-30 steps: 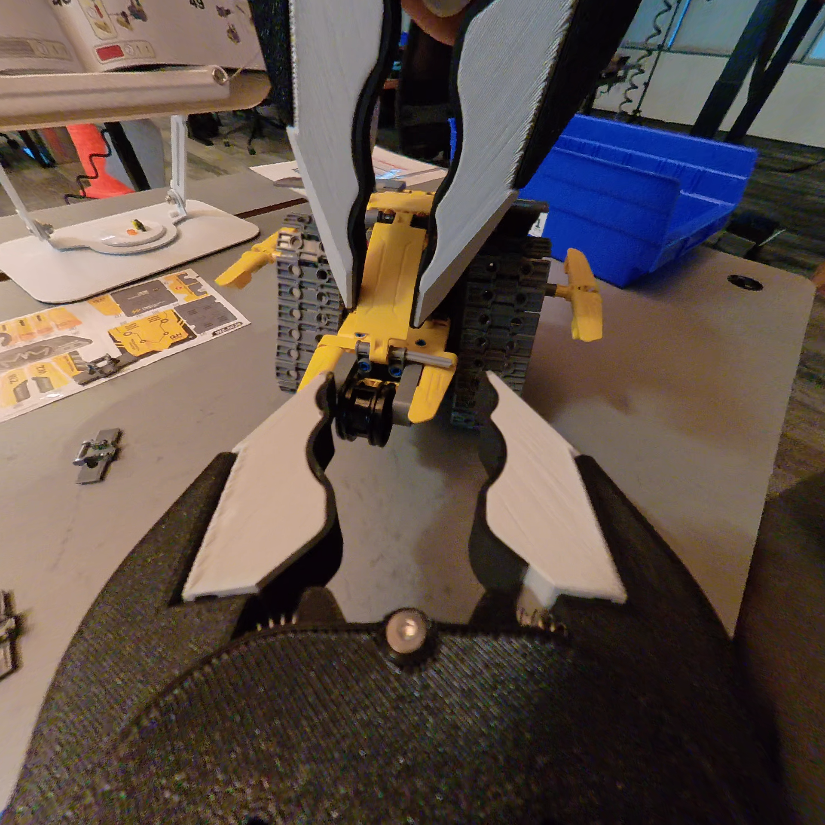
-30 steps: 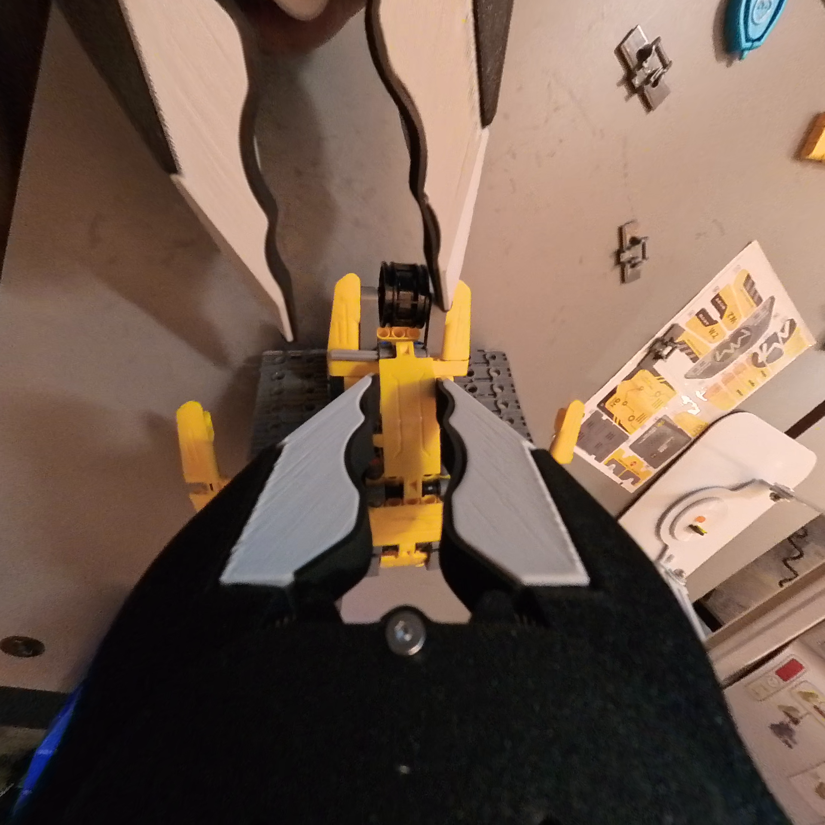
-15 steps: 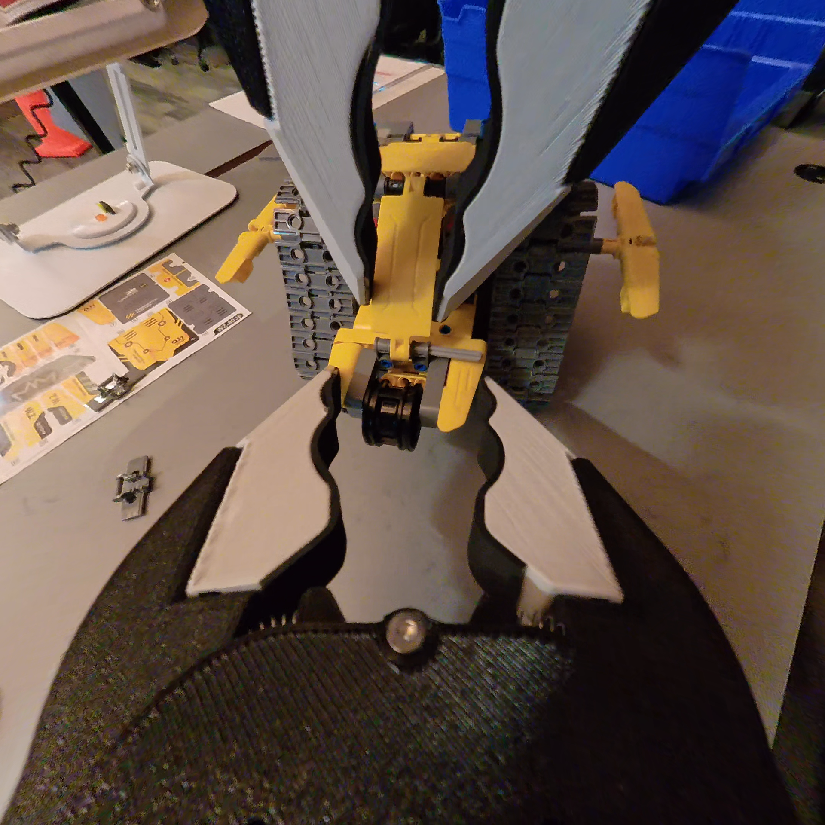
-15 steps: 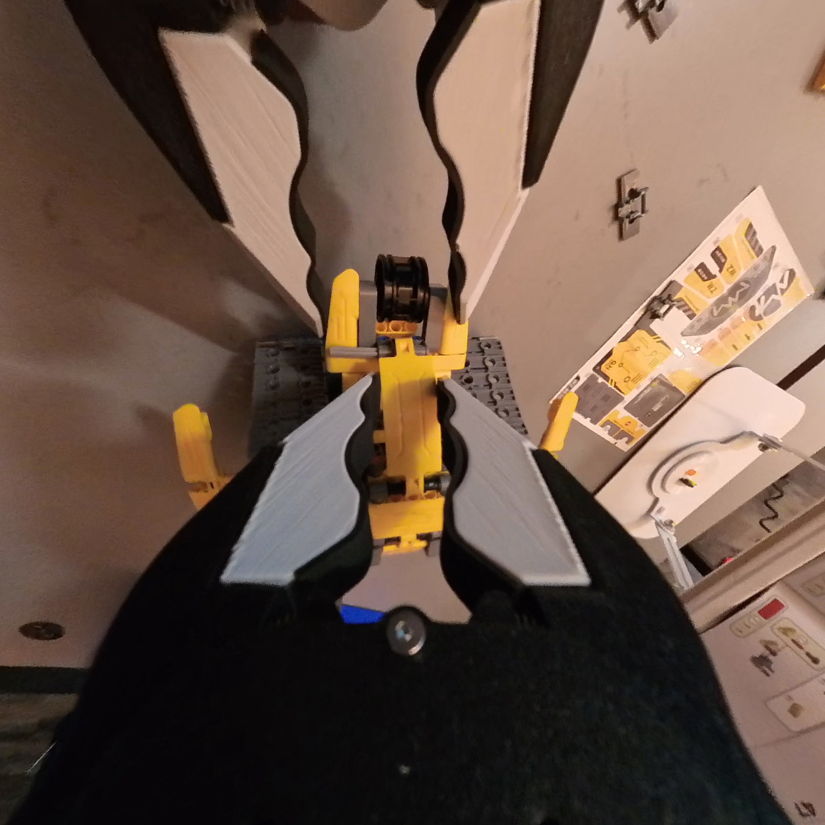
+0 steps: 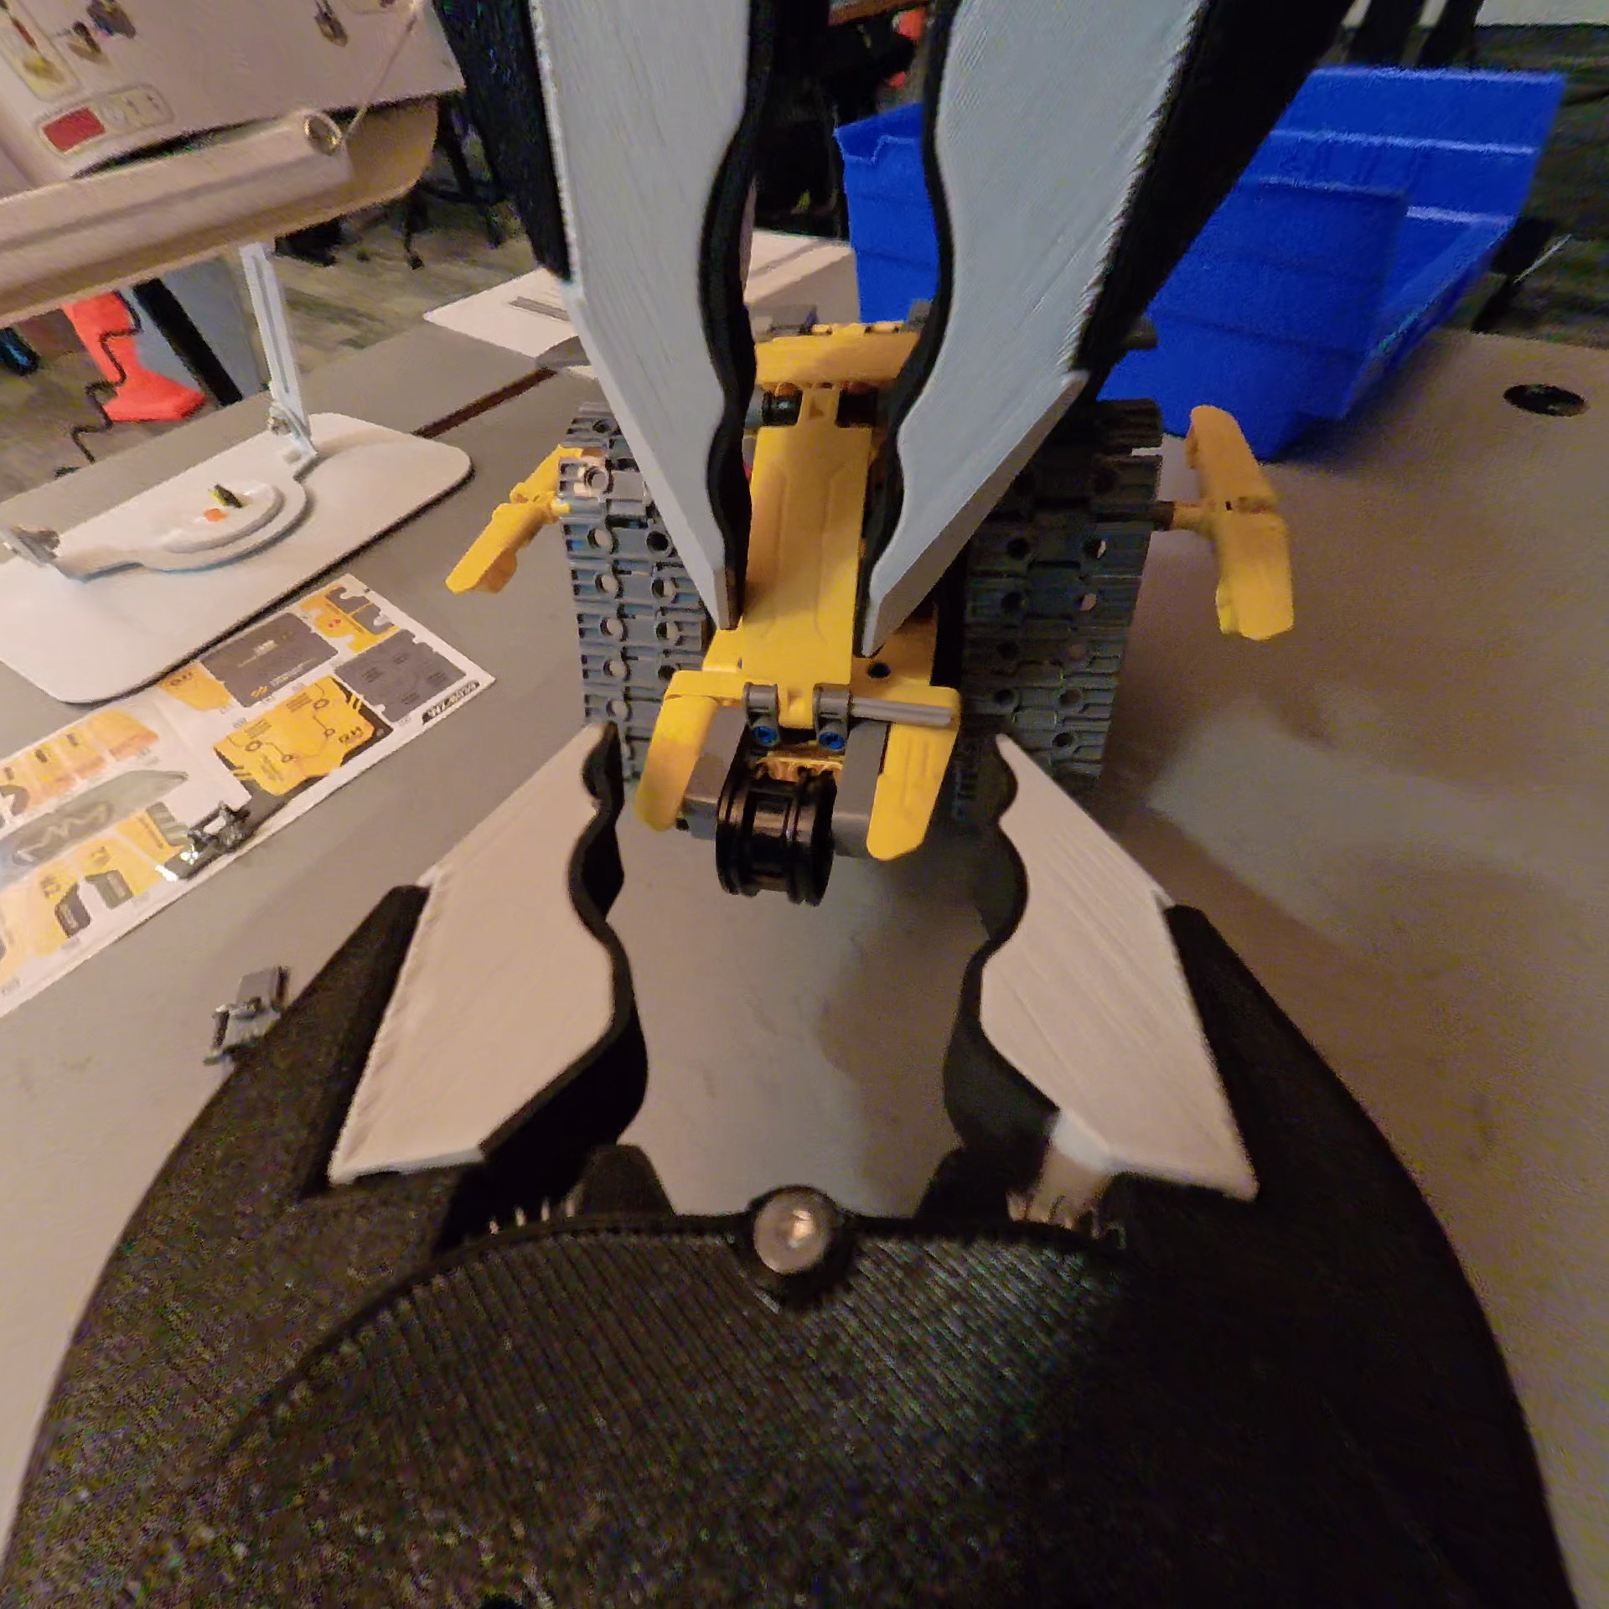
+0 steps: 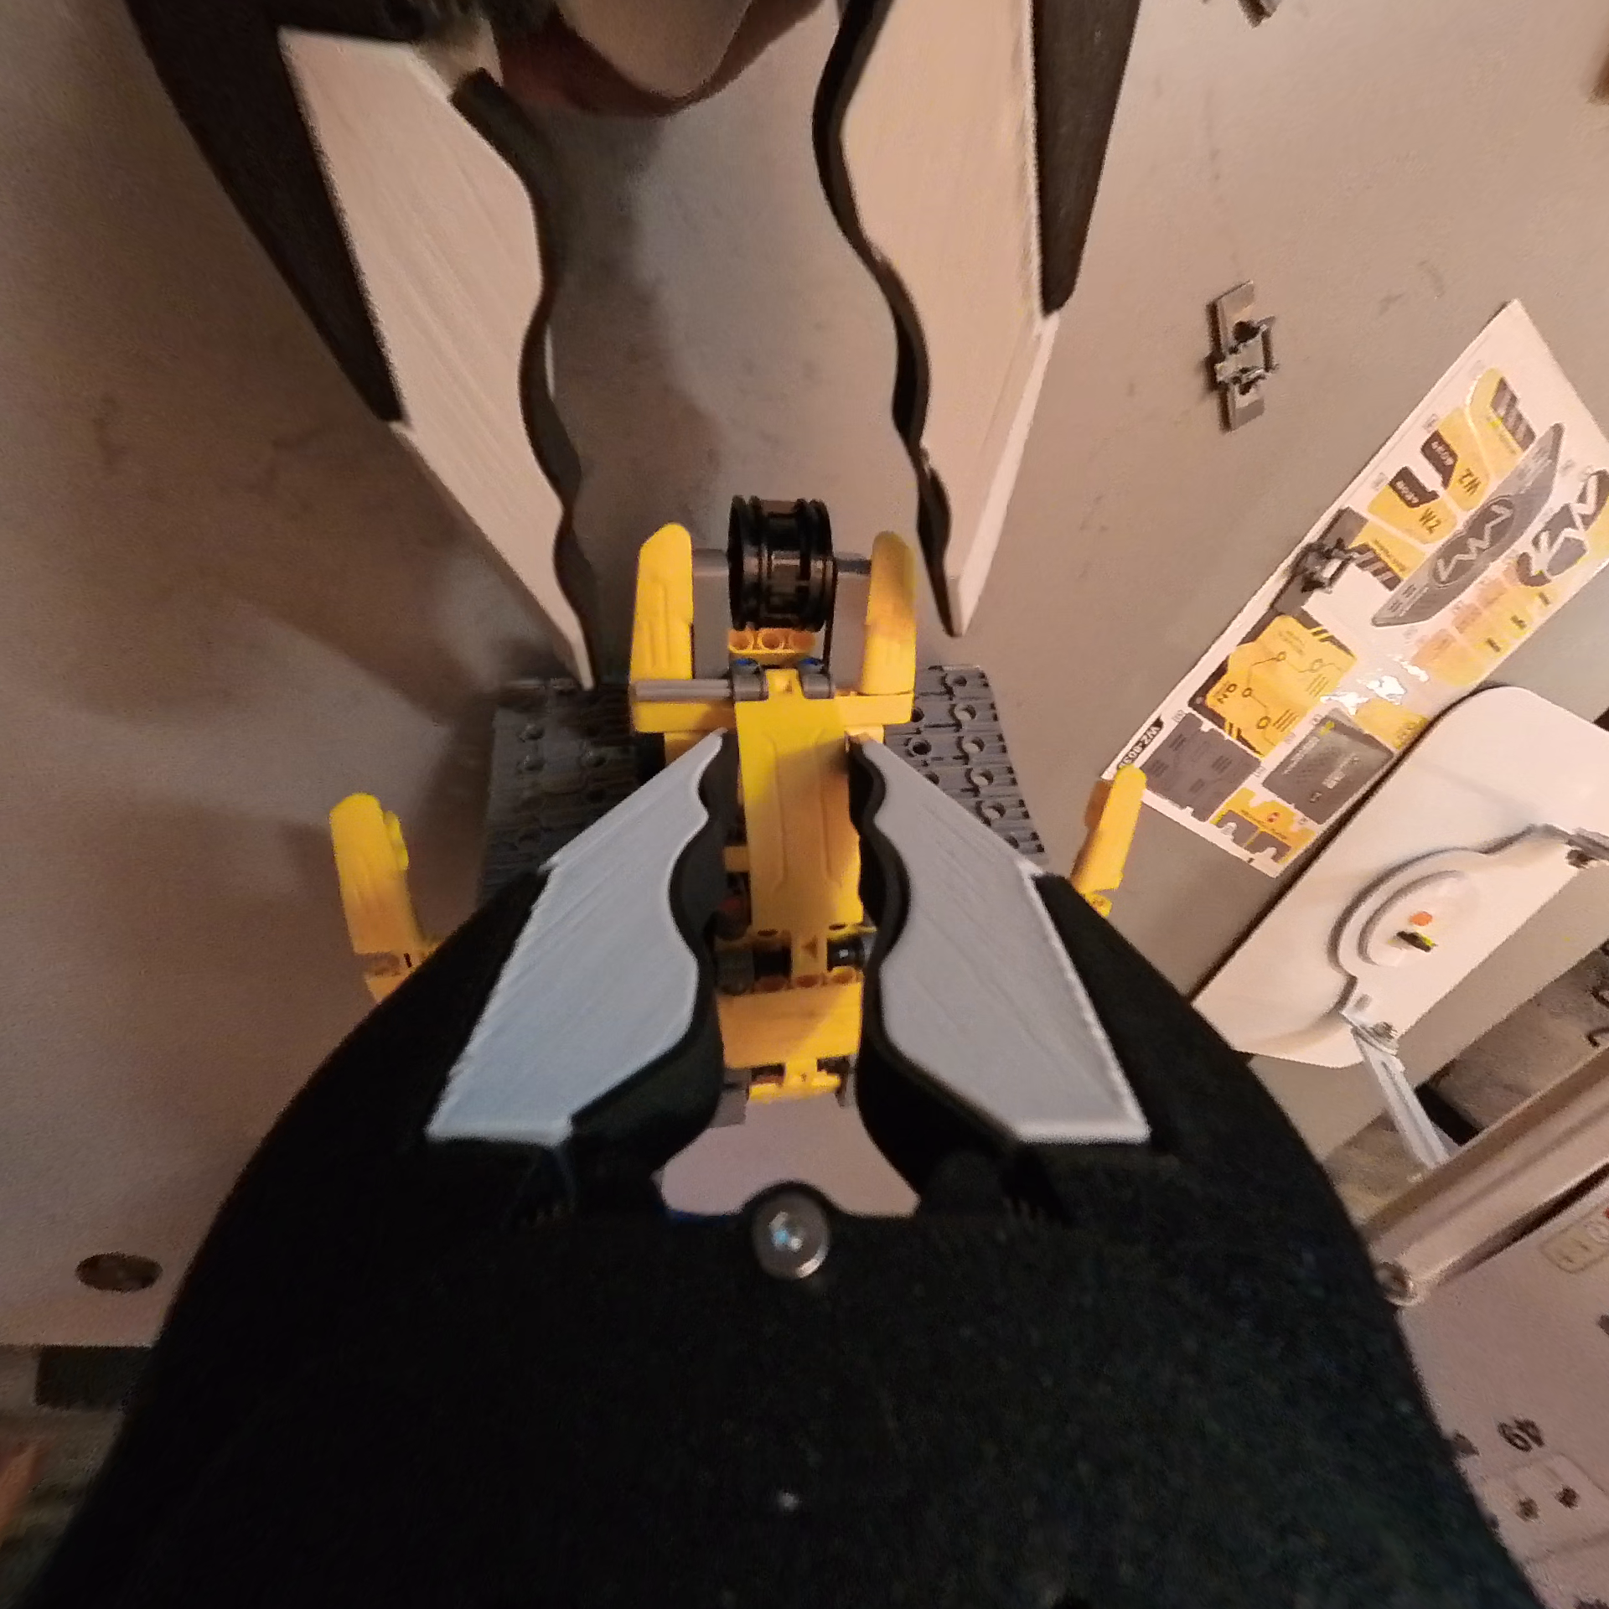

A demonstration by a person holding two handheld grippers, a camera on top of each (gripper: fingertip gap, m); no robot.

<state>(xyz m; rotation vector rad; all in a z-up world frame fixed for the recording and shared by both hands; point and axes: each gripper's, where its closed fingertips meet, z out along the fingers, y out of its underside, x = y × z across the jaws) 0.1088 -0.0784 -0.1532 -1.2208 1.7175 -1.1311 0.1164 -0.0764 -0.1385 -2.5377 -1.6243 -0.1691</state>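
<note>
A yellow and grey brick-built tracked model [image 5: 801, 540] stands on the grey table [image 5: 1306, 871]. A black wheel [image 5: 770, 836] sits at its near end. My left gripper [image 5: 801, 749] is open, its fingertips on either side of the wheel end without touching it. My right gripper [image 5: 797, 622] comes in from the far side and is shut on the model's yellow body. In the right wrist view, my right gripper [image 6: 788, 744] clamps the yellow body [image 6: 788, 827]. Beyond it, the open left gripper [image 6: 766, 649] straddles the black wheel [image 6: 779, 575].
A sticker sheet [image 5: 261, 696] and a white stand base [image 5: 218, 531] lie to the left of the model. A blue bin [image 5: 1306, 244] stands behind it on the right. A small grey track link [image 5: 248, 1014] lies near my left finger. A round hole [image 5: 1543, 399] is in the table's far right. The grippers are tip to tip, or close to it.
My left gripper has moved in toward the model, so the black wheel now sits centred between its open fingertips. My right gripper has stayed shut on the yellow body.
</note>
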